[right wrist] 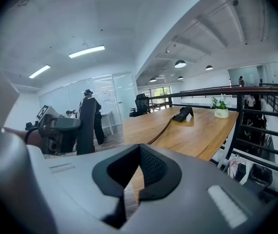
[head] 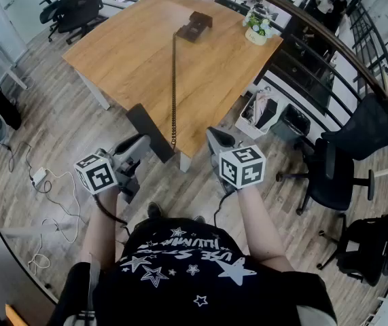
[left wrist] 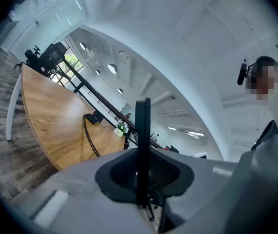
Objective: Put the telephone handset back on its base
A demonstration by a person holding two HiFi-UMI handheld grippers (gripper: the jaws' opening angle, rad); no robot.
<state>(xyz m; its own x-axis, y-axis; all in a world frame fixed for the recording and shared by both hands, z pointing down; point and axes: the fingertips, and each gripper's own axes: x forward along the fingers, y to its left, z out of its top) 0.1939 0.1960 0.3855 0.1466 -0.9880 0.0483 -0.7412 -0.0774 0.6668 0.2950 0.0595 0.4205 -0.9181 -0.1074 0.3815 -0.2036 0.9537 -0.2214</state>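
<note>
The telephone handset (head: 149, 131), a flat black slab, sits centre frame in the head view, off the near edge of the wooden table (head: 132, 46) and over the plank floor (head: 58, 128). The left gripper (head: 139, 146) has both fingers clamped on it; in the left gripper view the slab stands edge-on and upright between the pads. A coiled cord (head: 174, 87) runs down the tabletop from the telephone base (head: 194, 26), which stands at the far end, upper centre, well apart from the handset. The cord's near end hangs just beside the handset. The right gripper (head: 219, 141) is at lower centre right, fingers drawn together, nothing between them. A potted plant (head: 256, 29) stands right of the base. An office chair (head: 336, 168) stands at the right.
</note>
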